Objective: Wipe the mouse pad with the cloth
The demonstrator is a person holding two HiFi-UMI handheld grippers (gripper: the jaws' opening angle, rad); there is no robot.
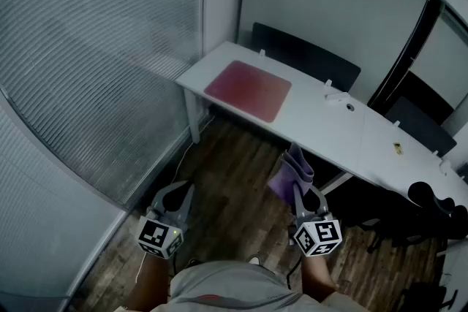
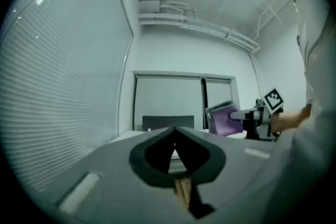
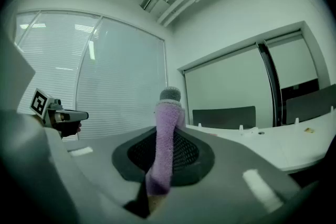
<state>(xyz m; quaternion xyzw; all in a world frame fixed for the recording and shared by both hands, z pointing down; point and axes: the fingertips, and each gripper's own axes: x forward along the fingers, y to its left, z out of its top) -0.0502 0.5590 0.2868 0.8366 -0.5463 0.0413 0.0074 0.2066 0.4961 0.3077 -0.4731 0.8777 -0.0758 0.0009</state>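
Observation:
A red mouse pad (image 1: pixel 248 89) lies flat near the left end of a long white table (image 1: pixel 322 124). My right gripper (image 1: pixel 301 191) is shut on a purple cloth (image 1: pixel 291 173) with a grey edge, held low in front of the table over the wooden floor. In the right gripper view the cloth (image 3: pixel 164 144) stands up between the jaws. My left gripper (image 1: pixel 183 191) hangs to the left at the same height, shut and holding nothing; in the left gripper view its jaws (image 2: pixel 175 132) meet at the tips. The right gripper and the cloth (image 2: pixel 227 119) show there too.
Dark chairs (image 1: pixel 303 55) stand behind the table. Small items (image 1: pixel 338 100) and a yellow bit (image 1: pixel 398 148) lie on the tabletop further right. Glass walls with blinds (image 1: pixel 88 47) close the left side. A black chair base (image 1: pixel 431 204) stands at the right.

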